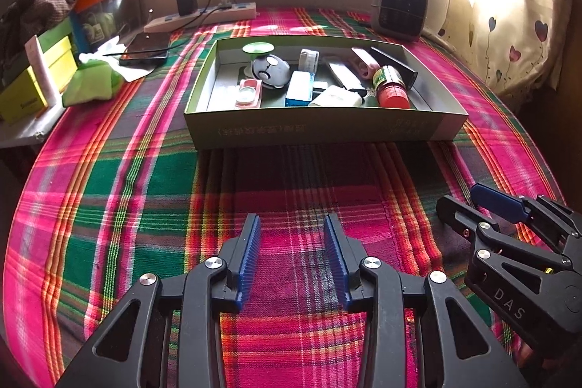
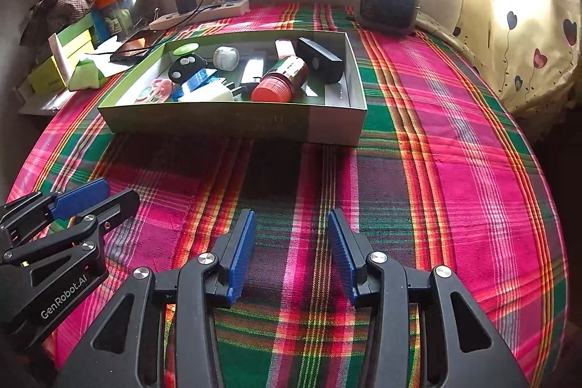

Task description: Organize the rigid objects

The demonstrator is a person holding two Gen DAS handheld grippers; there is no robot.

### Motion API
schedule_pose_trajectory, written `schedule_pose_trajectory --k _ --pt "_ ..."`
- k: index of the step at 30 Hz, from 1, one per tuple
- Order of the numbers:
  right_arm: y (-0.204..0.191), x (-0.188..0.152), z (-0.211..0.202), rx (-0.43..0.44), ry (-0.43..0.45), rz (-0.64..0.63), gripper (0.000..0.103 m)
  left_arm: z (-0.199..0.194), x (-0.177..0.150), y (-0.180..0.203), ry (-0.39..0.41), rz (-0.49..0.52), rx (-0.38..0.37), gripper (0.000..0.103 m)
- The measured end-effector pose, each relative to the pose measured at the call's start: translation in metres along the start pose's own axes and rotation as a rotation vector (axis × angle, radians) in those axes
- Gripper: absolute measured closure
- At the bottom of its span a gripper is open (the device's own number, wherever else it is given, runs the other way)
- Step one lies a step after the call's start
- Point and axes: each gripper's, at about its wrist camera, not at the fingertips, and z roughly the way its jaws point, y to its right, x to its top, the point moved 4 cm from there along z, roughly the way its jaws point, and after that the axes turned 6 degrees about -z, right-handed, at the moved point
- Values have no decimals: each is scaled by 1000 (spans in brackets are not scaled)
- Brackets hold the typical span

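A shallow green cardboard box [image 1: 327, 128] [image 2: 232, 124] sits on the plaid cloth and holds several small items: a bottle with a red cap [image 1: 391, 90] [image 2: 280, 79], a black case [image 1: 394, 62] [image 2: 320, 59], a blue and white carton [image 1: 299, 89] [image 2: 194, 80], a round grey gadget [image 1: 271, 70], a white charger plug [image 2: 207, 94] and a pink tray [image 1: 248, 93]. My left gripper [image 1: 292, 224] hovers open over the cloth in front of the box, holding nothing. My right gripper [image 2: 291, 220] is open and holds nothing; it also shows at the left wrist view's right edge [image 1: 469, 202].
A dark fan heater [image 1: 398, 6] [image 2: 389, 0] stands behind the box. A power strip [image 1: 203, 15] with a black charger, a phone [image 1: 145, 48], yellow-green boxes [image 1: 36, 79] and a green pouch [image 1: 91, 84] crowd the far left. Curtain on the right.
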Motion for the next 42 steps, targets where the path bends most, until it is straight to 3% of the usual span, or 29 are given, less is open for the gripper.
schedule_pose_trajectory --k 4,17,42 --pt "1 -1 0 -19 -3 4 50 0 -3 5 14 16 27 62" --pt "7 -2 1 -32 -10 26 40 2 -2 10 11 30 40 52" --pt "7 -2 2 -33 -11 30 38 3 -2 11 11 29 40 51"
